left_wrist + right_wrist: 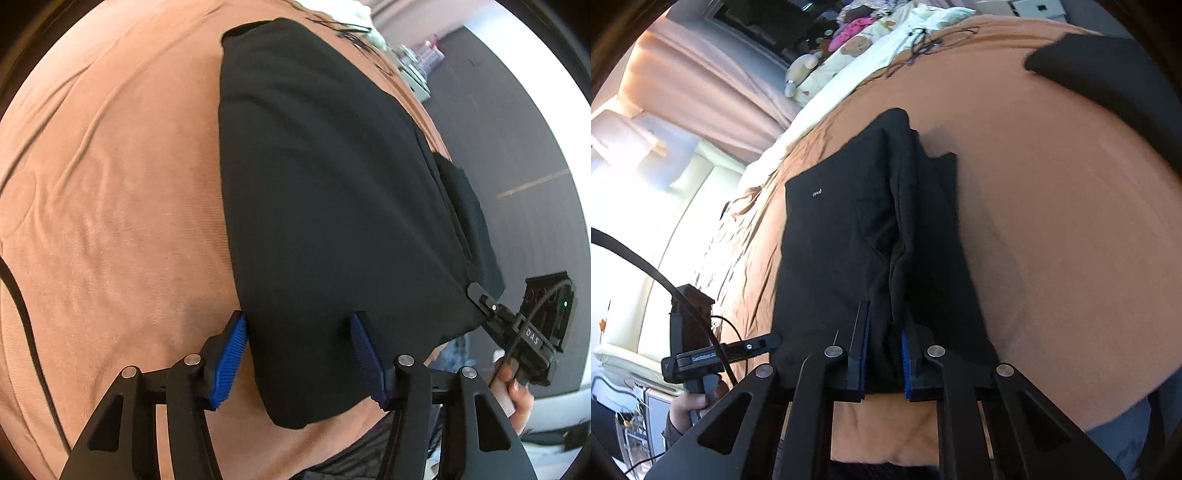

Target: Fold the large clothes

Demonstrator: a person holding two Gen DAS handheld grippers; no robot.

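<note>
Near the bed's front edge, on the orange bedsheet [110,184], lies our folded black fabric garment [325,192]. Our left gripper [299,354] is spread wide, its blue pads [229,354] flanking the garment's near-left corner. Our right gripper [884,354] is clenched on the garment's bunched near edge [886,295].

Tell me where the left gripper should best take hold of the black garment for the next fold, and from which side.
Probably the near hem corner of the black garment, approached from the near bed edge, low over the orange bedspread. That corner already lies between the open fingers of the left gripper, mirroring the right gripper, which is pinching a thick bunch of the same hem.
</note>
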